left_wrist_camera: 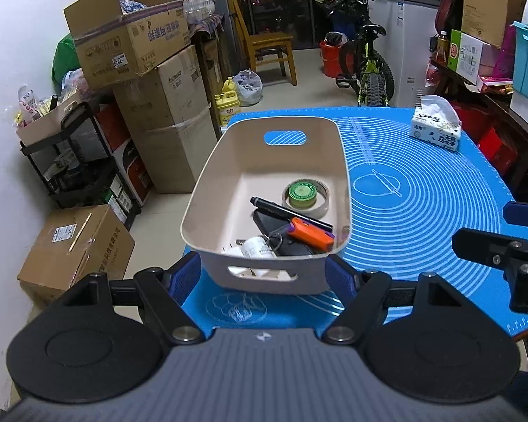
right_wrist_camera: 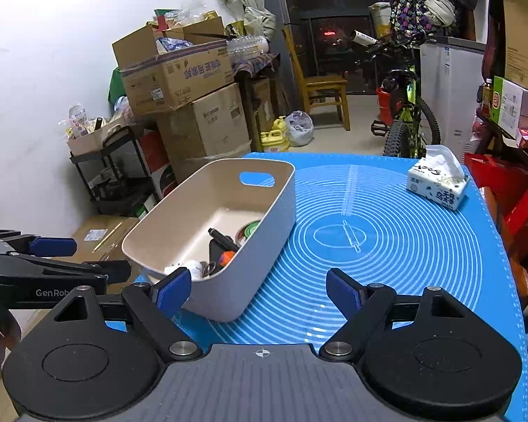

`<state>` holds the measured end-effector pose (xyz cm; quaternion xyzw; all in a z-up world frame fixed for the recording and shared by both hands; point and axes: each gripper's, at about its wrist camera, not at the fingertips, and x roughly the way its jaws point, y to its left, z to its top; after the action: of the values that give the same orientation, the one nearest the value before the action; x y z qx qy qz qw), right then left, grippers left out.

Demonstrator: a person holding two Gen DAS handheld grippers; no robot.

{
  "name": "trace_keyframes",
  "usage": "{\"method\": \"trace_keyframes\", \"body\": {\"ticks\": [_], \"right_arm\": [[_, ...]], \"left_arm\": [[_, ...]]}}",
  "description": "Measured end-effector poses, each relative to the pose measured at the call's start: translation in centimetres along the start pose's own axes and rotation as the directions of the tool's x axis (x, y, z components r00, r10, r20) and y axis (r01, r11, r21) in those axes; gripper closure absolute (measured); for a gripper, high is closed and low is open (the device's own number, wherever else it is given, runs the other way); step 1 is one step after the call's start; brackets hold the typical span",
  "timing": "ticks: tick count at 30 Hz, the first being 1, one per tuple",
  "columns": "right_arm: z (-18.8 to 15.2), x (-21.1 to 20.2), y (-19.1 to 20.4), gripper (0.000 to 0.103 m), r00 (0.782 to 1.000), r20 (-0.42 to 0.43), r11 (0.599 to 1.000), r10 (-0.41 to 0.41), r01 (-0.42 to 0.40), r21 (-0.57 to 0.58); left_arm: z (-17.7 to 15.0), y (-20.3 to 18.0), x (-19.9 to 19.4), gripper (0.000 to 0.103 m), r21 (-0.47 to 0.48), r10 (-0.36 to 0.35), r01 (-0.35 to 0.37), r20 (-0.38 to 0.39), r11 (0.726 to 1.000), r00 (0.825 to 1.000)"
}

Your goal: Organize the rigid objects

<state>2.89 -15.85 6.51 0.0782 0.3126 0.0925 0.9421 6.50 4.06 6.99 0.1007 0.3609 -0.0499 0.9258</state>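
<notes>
A beige bin stands on the left part of the blue mat. In it lie a tape roll, a black marker, an orange utility knife, a white cylinder, keys and a flat black item. My left gripper is open, its blue pads short of the bin's near end and not touching it. In the right wrist view the bin sits ahead and to the left. My right gripper is open and holds nothing. The left gripper shows at the left edge there.
A tissue pack lies at the mat's far right corner. Left of the table are stacked cardboard boxes and a black cart. A wooden chair and a bicycle stand beyond. The right gripper enters at the right edge.
</notes>
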Motion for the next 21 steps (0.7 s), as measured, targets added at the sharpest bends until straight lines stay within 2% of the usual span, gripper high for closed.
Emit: {"method": "trace_keyframes", "body": {"ticks": [7, 12, 21], "right_arm": [[-2.2, -2.1, -0.2, 0.017, 0.999, 0.017, 1.0, -0.028, 0.028, -0.013], [-3.8, -2.8, -1.2, 0.017, 1.0, 0.002, 1.0, -0.02, 0.02, 0.014], [-5.4, -3.6, -2.0, 0.017, 0.999, 0.008, 0.999, -0.035, 0.035, 0.007]], "left_arm": [[-2.5, -1.3, -1.1, 0.025, -0.008, -0.028, 0.028, 0.003, 1.0, 1.0], [-4.7, -2.9, -1.5, 0.025, 0.016, -0.053, 0.053, 0.001, 0.998, 0.999], [-7.5, -3.6, -1.1, 0.025, 0.003, -0.042, 0.042, -0.024, 0.999, 0.999]]}}
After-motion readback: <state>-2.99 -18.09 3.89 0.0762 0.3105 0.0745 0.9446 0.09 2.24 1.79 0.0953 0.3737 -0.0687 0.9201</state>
